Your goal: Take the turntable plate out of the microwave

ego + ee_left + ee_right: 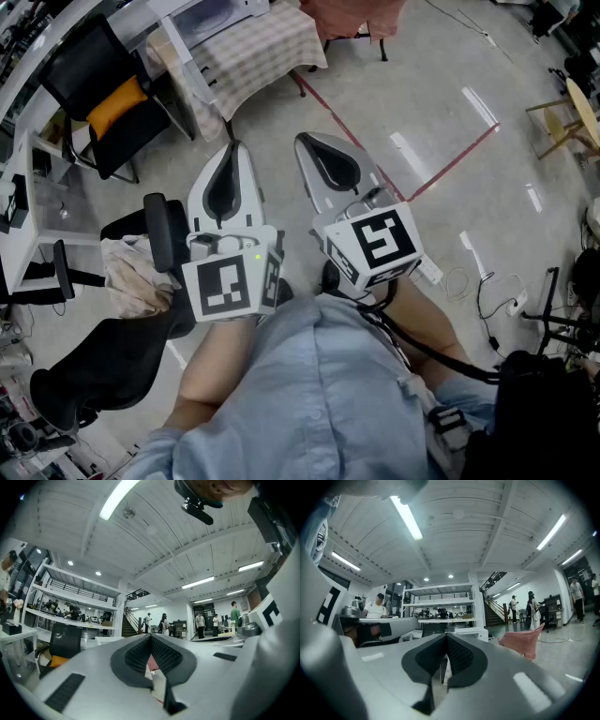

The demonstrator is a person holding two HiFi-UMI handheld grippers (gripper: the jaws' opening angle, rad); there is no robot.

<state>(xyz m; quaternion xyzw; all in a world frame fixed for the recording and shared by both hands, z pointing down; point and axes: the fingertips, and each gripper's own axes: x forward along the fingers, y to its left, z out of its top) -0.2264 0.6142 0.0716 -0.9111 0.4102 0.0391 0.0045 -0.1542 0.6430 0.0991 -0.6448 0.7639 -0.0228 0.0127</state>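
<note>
No microwave or turntable plate shows in any view. In the head view both grippers are held side by side close to the person's body, pointing level over the floor. My left gripper (230, 150) has its dark pads meeting at the tip with nothing between them, and the left gripper view shows the same (150, 637). My right gripper (305, 141) is also shut and empty, its pads touching at the tip in the right gripper view (445, 635).
A table with a checked cloth (248, 52) stands ahead, and a black chair with an orange cushion (112, 103) is at the left. A black office chair (131, 281) carrying a cloth is close on the left. A wooden stool (562, 122) and floor cables (487, 281) are at the right. Several people (201, 623) stand far off.
</note>
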